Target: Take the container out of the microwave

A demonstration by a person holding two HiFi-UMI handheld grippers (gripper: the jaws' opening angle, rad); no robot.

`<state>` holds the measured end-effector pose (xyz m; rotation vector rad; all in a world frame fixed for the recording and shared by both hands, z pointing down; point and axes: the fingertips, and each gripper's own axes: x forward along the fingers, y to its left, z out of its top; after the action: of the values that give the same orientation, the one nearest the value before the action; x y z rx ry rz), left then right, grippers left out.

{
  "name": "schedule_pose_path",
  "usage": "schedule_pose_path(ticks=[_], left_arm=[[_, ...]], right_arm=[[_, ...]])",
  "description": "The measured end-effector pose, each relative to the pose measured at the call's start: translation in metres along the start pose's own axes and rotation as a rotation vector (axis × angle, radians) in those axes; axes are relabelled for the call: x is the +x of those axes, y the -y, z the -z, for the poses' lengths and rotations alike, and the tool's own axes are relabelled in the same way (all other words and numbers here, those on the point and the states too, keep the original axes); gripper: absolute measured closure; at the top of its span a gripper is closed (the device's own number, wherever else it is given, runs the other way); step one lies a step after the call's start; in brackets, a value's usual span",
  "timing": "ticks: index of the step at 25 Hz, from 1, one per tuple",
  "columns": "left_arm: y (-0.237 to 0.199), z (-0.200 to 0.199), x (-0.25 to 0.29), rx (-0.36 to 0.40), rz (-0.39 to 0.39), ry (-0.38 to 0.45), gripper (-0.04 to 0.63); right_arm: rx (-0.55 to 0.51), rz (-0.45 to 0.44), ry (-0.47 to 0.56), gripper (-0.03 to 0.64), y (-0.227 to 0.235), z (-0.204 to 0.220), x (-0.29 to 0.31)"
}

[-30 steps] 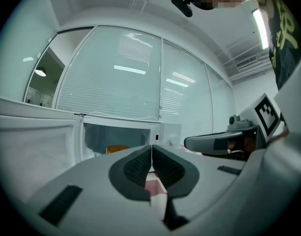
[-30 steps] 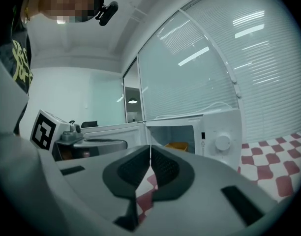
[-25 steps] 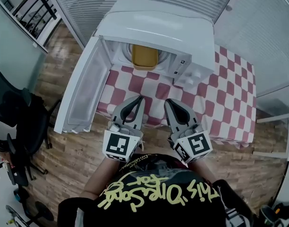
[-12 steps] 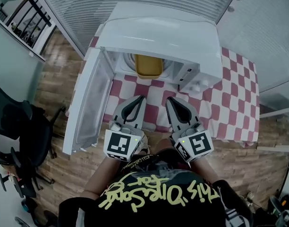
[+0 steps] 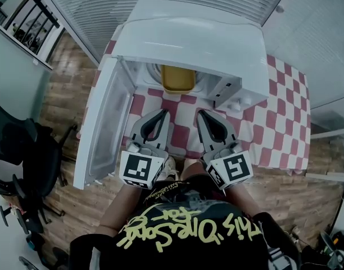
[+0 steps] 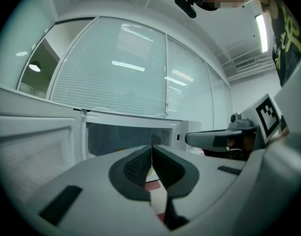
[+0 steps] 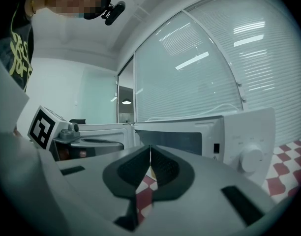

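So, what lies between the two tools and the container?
Only a bare strip of checkered cloth in front of the open microwave, where the container sits. The head view shows it.

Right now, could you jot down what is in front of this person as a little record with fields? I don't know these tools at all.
microwave: white, stands on the checked cloth
door: swung fully open, to the left in the head view
container: yellow, inside the microwave, nothing touching it
left gripper: jaws together, empty, in front of the opening, short of the container
right gripper: jaws together, empty, beside the left gripper
task state: container not yet taken out
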<state>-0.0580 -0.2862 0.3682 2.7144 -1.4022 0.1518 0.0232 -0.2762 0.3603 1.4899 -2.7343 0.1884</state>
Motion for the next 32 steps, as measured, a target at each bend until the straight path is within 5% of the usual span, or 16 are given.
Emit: schedule_pose_path(ticks=[16, 24, 32], left_arm=[[-0.02, 0.013, 0.012, 0.018, -0.036, -0.027, 0.584], [-0.032, 0.014, 0.016, 0.021, -0.061, -0.02, 0.579], [-0.037, 0.028, 0.023, 0.031, -0.056, -0.015, 0.499]], right_arm=[[0.012, 0.029, -0.015, 0.603, 0.022, 0.015, 0.022], [-0.001, -0.002, -0.056, 0.508, 0.023, 0.026, 0.033], [-0.007, -0.01, -0.097, 0.46, 0.028, 0.043, 0.044]])
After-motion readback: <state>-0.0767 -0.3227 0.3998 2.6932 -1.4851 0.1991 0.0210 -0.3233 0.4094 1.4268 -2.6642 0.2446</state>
